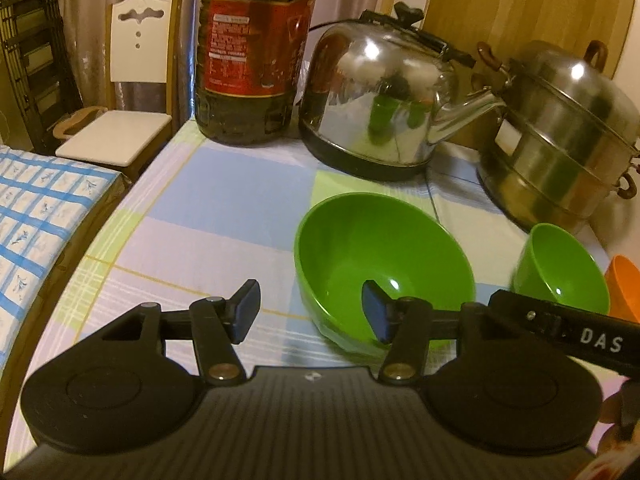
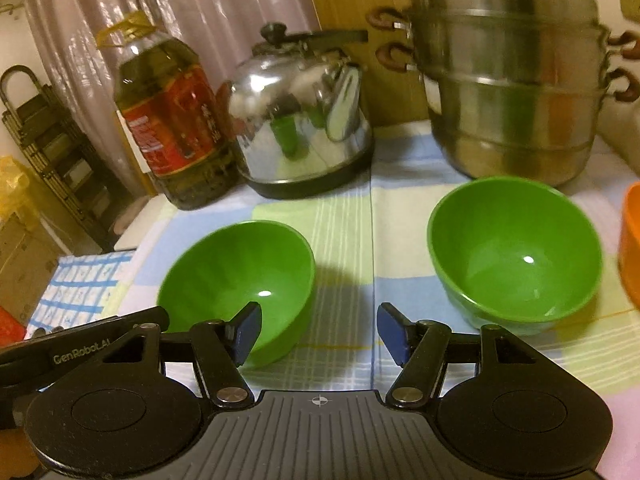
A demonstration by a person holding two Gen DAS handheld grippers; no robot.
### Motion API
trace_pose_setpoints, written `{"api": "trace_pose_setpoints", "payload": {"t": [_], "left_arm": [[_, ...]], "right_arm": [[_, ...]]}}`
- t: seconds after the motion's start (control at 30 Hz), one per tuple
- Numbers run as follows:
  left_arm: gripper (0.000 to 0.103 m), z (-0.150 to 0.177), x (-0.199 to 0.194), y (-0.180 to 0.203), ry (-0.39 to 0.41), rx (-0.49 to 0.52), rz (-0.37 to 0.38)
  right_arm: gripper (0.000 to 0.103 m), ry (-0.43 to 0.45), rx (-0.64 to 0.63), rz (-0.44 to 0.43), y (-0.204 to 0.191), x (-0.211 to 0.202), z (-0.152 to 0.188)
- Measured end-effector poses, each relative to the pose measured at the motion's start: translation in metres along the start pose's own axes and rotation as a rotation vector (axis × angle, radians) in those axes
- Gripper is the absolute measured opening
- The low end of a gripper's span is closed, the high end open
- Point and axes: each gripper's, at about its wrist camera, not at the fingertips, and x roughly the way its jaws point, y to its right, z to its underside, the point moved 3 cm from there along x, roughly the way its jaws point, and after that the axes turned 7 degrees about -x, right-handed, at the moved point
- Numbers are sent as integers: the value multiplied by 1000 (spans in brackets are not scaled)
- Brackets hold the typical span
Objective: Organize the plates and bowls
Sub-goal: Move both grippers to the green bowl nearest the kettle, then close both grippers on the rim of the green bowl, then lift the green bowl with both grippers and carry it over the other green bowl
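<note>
Two green bowls sit upright on the counter (image 2: pixel 352 216), which has a pastel plaid cloth over it. The left green bowl (image 2: pixel 240 276) and the right green bowl (image 2: pixel 516 252) are well apart, with bare cloth between them, and both look empty.

The left hand-held gripper (image 1: pixel 310 312) has its jaws partly open with nothing clamped. Its right finger (image 1: pixel 378 316) overlaps the near rim of the left green bowl in the left wrist view — can't tell if it's actually touching the rim or just hanging above it. The other finger is over bare cloth.

The right hand-held gripper (image 2: pixel 320 336) is also partly open and holds nothing. It sits over the gap between the two bowls, with its left finger (image 2: pixel 246 336) in front of the left green bowl's near side, contact unclear again.

Along the back of the counter: a big oil bottle (image 2: pixel 172 128) with a red label, a shiny steel kettle (image 2: pixel 300 128) beside it, and a stacked steel steamer pot (image 2: pixel 508 80) on the right, just behind the right green bowl. An orange bowl (image 2: pixel 630 248) peeks in at the right edge, near the right green bowl — mostly cut off. A white chair (image 1: pixel 128 92) stands past the counter's far left corner.
</note>
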Motion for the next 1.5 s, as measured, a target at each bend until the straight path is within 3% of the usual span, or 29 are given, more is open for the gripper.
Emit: {"api": "trace_pose_setpoints", "payload": {"t": [0.47, 0.7, 0.93, 1.17, 1.27, 1.5], "left_arm": [[28, -6, 30, -16, -26, -85, 53], [18, -5, 32, -15, -26, -83, 49], [14, -5, 35, -15, -29, -89, 59], [13, -3, 36, -13, -18, -102, 52], [13, -3, 36, -11, -18, -92, 45], [13, -2, 34, -8, -28, -64, 16]], "right_arm": [[62, -36, -5, -14, 2, 42, -6], [48, -49, -17, -18, -3, 52, -4], [31, -65, 8, -41, 0, 56, -3], [27, -66, -10, -37, -6, 61, -3], [21, -67, -29, -43, -10, 63, -2], [19, -72, -45, -29, -13, 62, -2]]}}
